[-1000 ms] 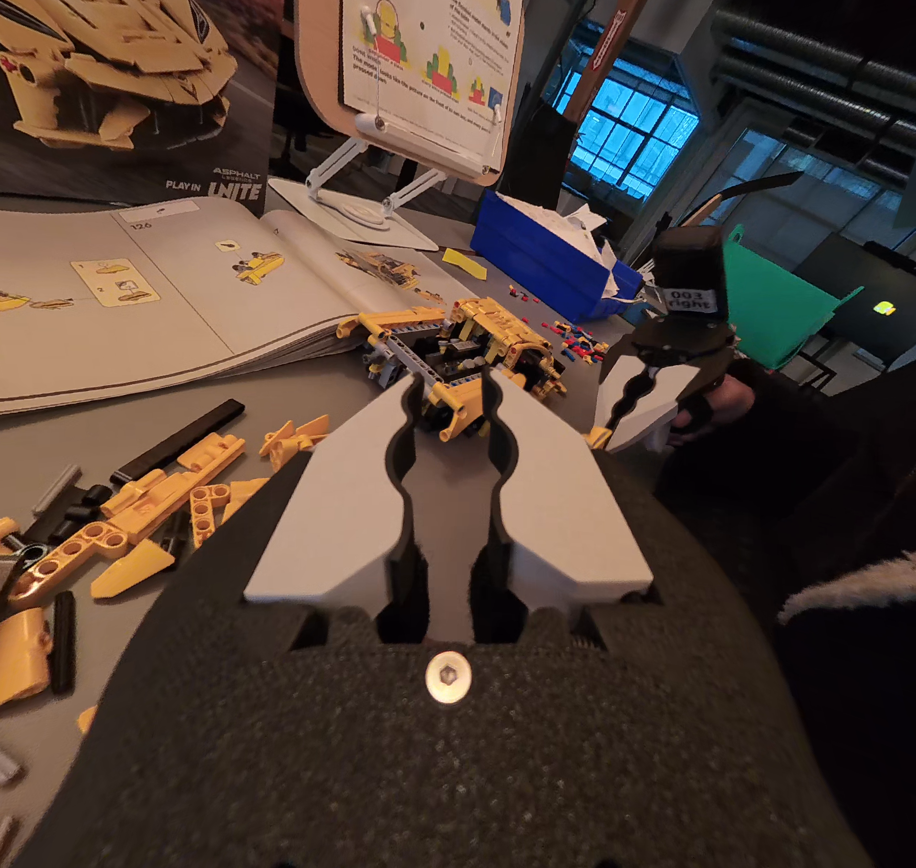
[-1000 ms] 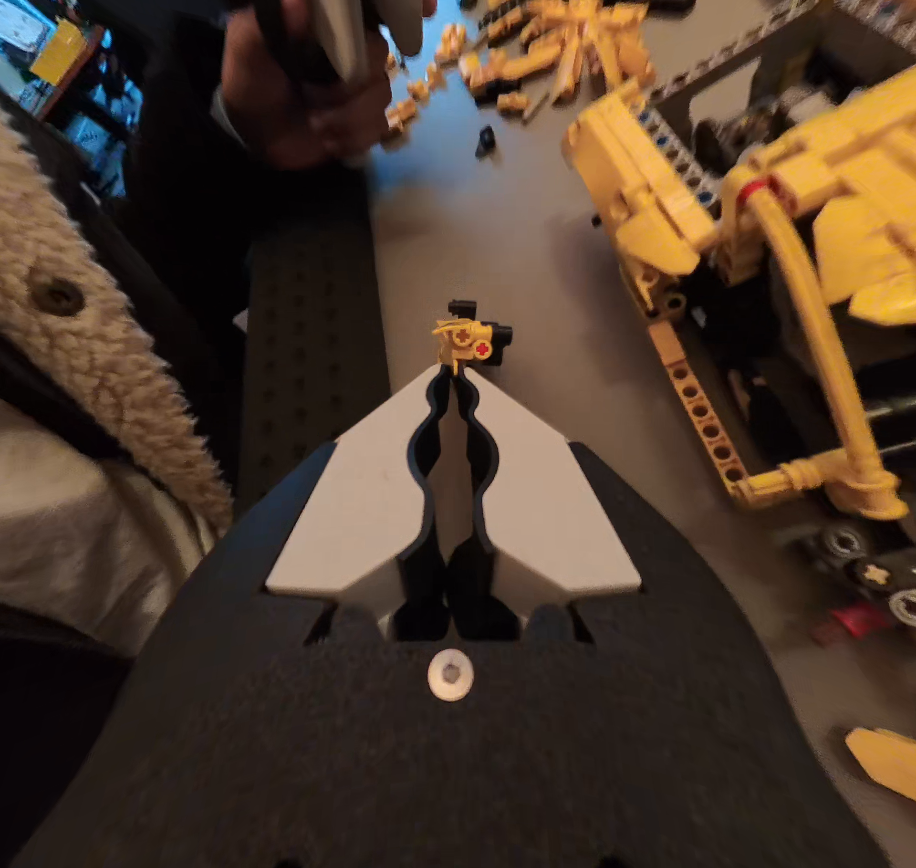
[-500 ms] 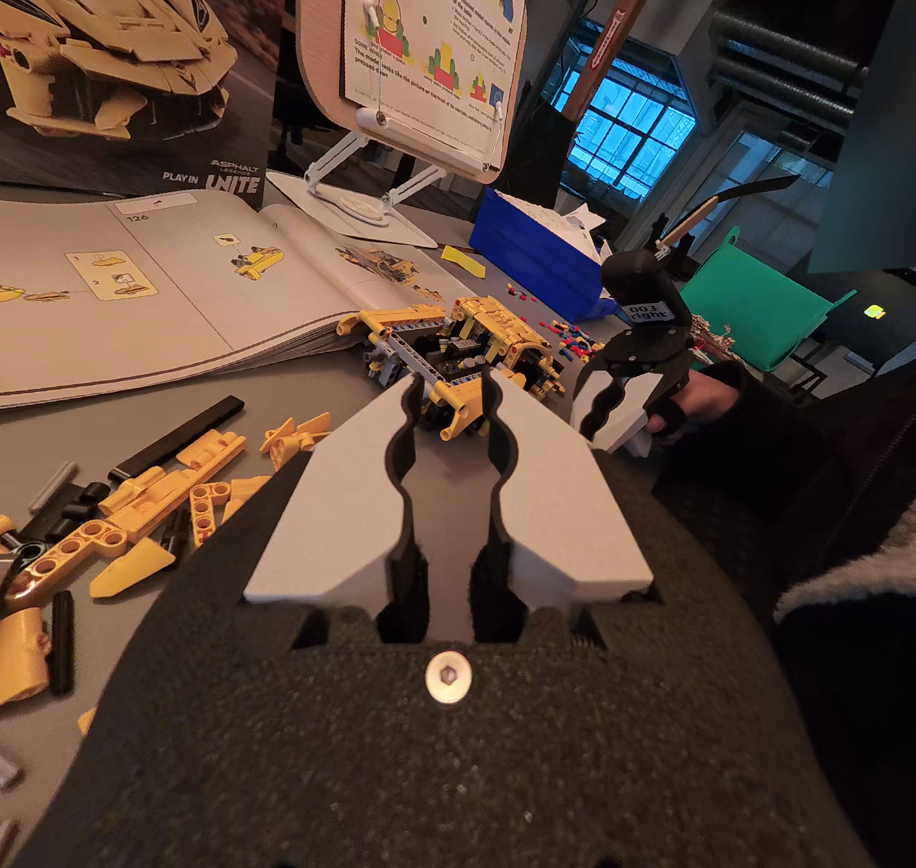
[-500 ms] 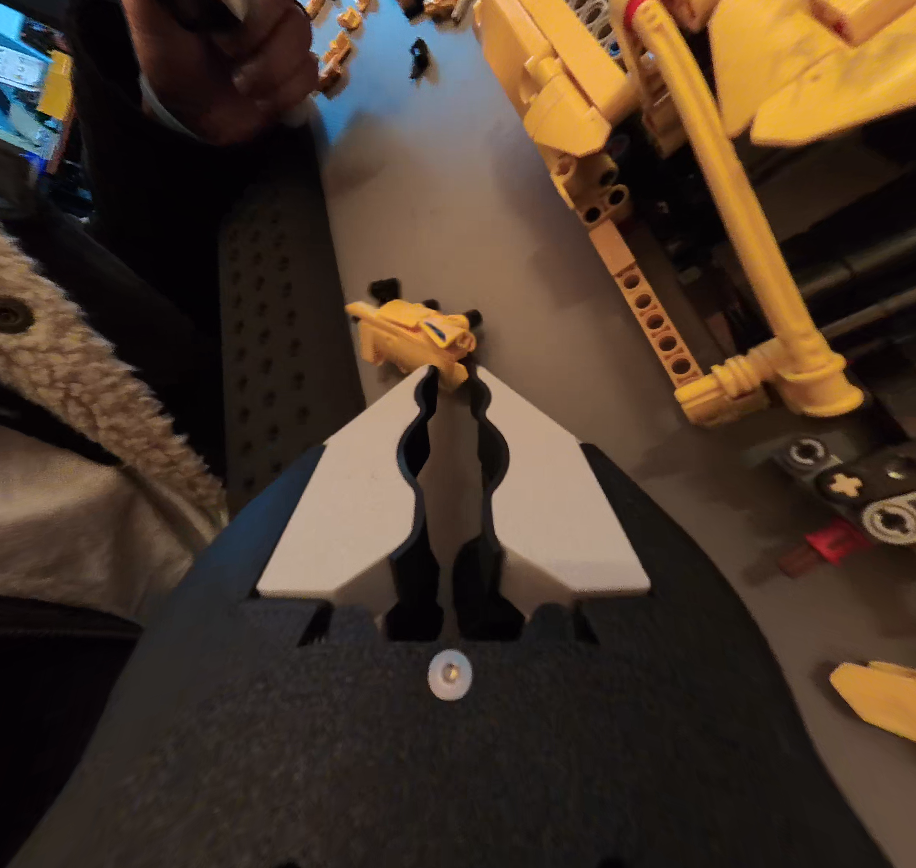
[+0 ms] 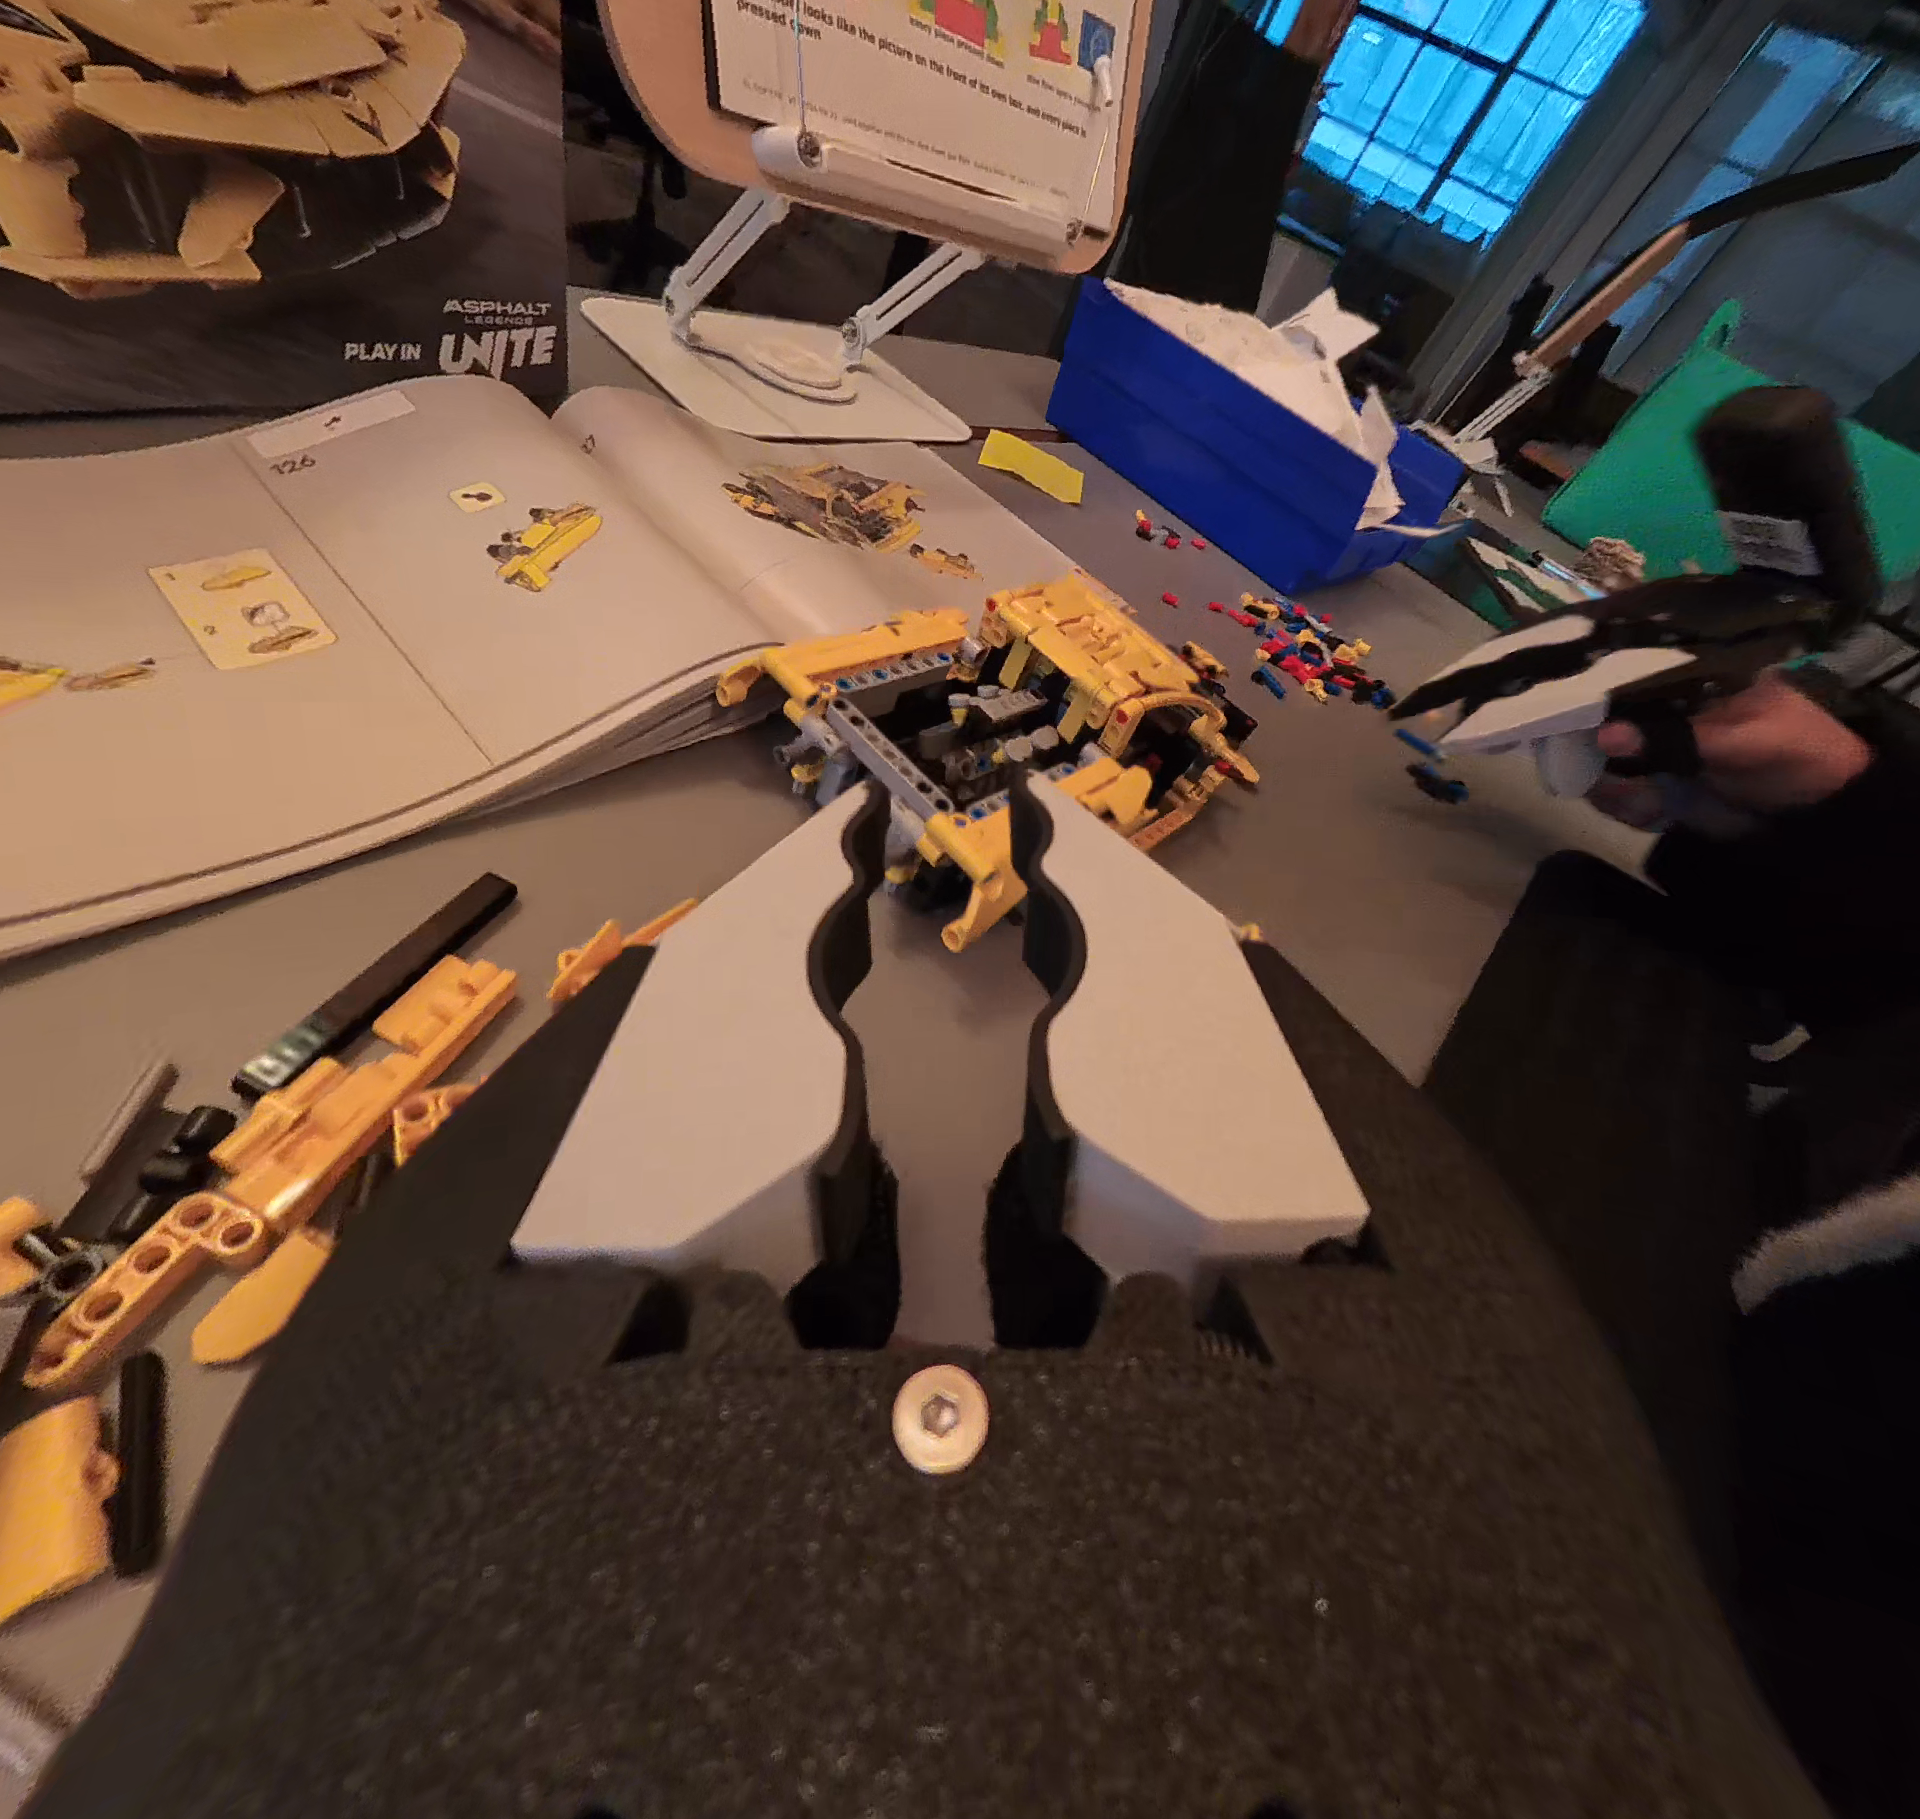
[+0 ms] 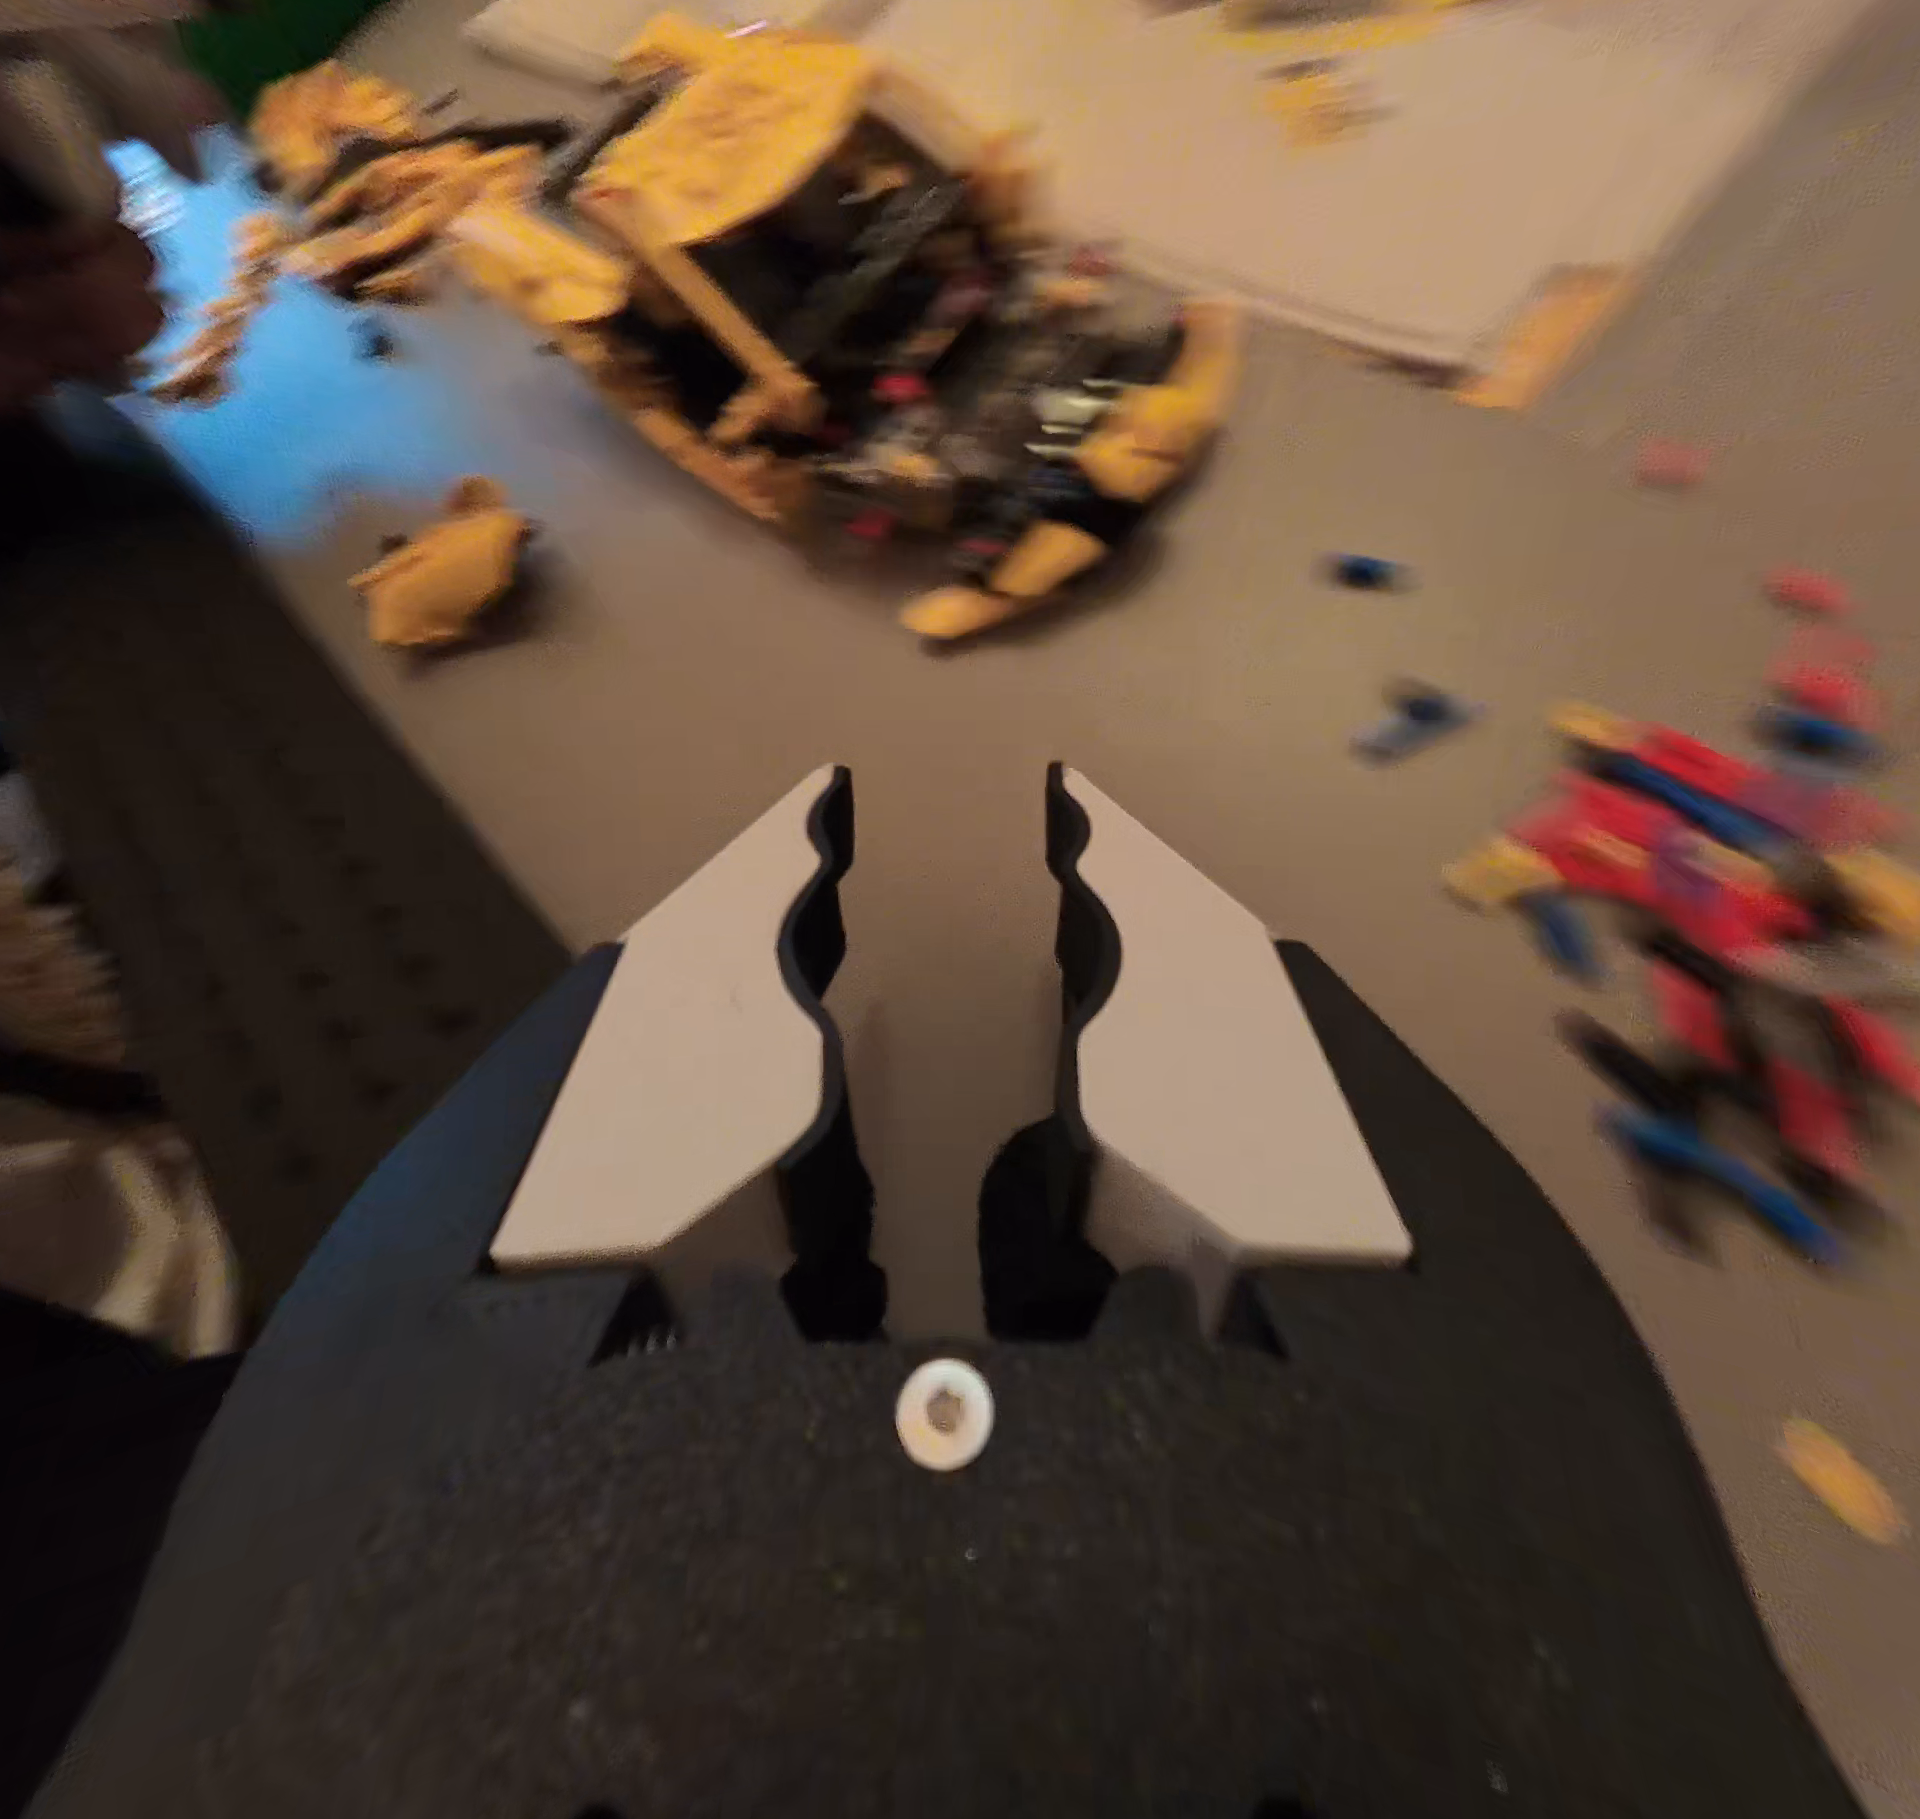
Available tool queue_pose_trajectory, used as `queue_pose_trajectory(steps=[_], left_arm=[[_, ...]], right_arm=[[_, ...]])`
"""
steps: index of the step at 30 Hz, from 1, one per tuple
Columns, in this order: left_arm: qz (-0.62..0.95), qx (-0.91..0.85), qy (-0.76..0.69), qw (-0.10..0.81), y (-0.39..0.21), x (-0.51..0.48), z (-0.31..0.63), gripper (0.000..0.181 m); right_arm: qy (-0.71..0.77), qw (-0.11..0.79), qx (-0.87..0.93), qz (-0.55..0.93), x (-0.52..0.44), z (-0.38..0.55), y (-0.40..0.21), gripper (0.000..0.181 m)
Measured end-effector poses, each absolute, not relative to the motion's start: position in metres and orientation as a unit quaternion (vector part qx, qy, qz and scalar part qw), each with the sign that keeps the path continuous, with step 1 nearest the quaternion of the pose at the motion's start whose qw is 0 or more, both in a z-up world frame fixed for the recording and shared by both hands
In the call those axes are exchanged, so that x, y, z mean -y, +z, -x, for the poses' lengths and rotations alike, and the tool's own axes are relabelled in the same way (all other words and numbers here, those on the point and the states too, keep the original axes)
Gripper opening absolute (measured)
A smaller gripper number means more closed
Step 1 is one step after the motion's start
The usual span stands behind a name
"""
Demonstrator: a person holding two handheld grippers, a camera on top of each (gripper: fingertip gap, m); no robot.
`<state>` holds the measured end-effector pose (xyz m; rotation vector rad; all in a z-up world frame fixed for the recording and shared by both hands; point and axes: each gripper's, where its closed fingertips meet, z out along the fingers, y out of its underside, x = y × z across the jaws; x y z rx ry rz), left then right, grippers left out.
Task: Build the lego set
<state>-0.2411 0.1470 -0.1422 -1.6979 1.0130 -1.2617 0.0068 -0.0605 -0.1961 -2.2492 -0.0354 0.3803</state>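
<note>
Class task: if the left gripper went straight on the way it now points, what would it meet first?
Probably the half-built yellow model: the open left gripper aims at its near yellow corner, though depth is unclear.

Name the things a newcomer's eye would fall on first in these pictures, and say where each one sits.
The half-built yellow car stands mid-table, just beyond the open left gripper. Behind it lies the open instruction book, and loose yellow pieces are scattered at the left. To the right, by a heap of small red and blue pieces, the right gripper hangs open and empty.
</note>
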Motion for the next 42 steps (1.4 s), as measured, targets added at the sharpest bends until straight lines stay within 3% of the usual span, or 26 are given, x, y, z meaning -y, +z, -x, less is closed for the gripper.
queue_pose_trajectory(steps=[4, 7, 19, 21, 42], left_arm=[[0.691, -0.391, -0.476, 0.378, -0.137, -0.162, 0.222, 0.023], [0.708, -0.383, -0.456, 0.380, -0.133, -0.183, 0.206, 0.023], [0.693, -0.339, -0.363, 0.522, -0.113, -0.257, 0.173, 0.022], [0.686, -0.340, -0.358, 0.534, -0.114, -0.263, 0.177, 0.021], [0.679, -0.348, -0.394, 0.513, -0.119, -0.257, 0.172, 0.022]], right_arm=[[-0.003, 0.456, -0.056, 0.888, 0.109, -0.110, -0.192, 0.035], [-0.021, 0.451, -0.071, 0.890, 0.123, -0.136, -0.202, 0.032], [0.001, 0.395, -0.045, 0.918, 0.113, -0.147, -0.231, 0.021], [0.010, 0.398, -0.046, 0.916, 0.116, -0.156, -0.227, 0.013], [0.020, 0.368, -0.008, 0.930, 0.109, -0.163, -0.233, 0.006]])
